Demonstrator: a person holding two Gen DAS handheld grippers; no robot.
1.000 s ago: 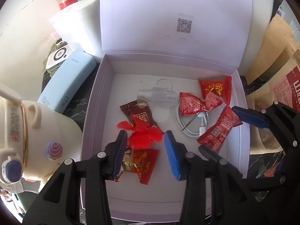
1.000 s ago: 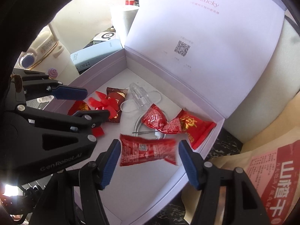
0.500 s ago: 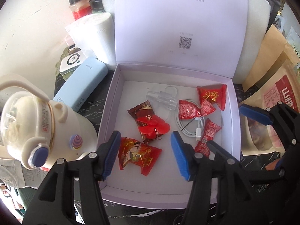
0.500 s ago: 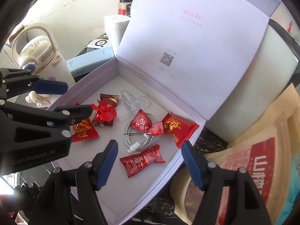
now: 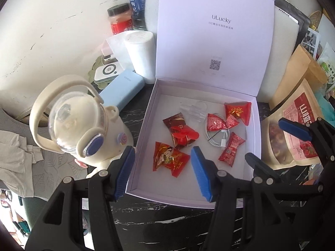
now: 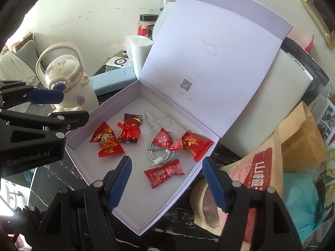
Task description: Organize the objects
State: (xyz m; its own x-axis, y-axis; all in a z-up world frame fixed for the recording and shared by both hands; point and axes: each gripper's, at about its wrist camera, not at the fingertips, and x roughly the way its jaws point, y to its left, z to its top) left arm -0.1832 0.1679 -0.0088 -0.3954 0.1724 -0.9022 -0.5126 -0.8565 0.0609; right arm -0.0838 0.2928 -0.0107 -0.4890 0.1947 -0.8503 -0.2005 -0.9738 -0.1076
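Observation:
A pale lilac box [image 5: 142,146] stands with its lid up on a dark marble top. Inside lie a red candy with a printed figure [image 5: 167,160], a brown candy under a red bow [image 5: 178,128], a small red candy [image 5: 231,149], two more red candies [image 5: 216,121], a white cable [image 5: 217,138] and a clear clip [image 5: 193,110]. My left gripper [image 5: 162,159] hovers open and empty above the box's near left part. My right gripper [image 6: 166,165] hangs open and empty over the small red candy [image 6: 164,172] at the box's right side [image 6: 188,179].
A cream bottle with a carry handle [image 5: 83,125] stands close to the box's left wall. Behind it are a light blue case [image 5: 123,92], a white roll [image 5: 140,54] and jars [image 5: 120,18]. Kraft snack bags [image 5: 297,133] crowd the right side.
Both grippers have risen away from the box floor and their jaws stand wider. The small red candy that was between the right fingers now lies in the box.

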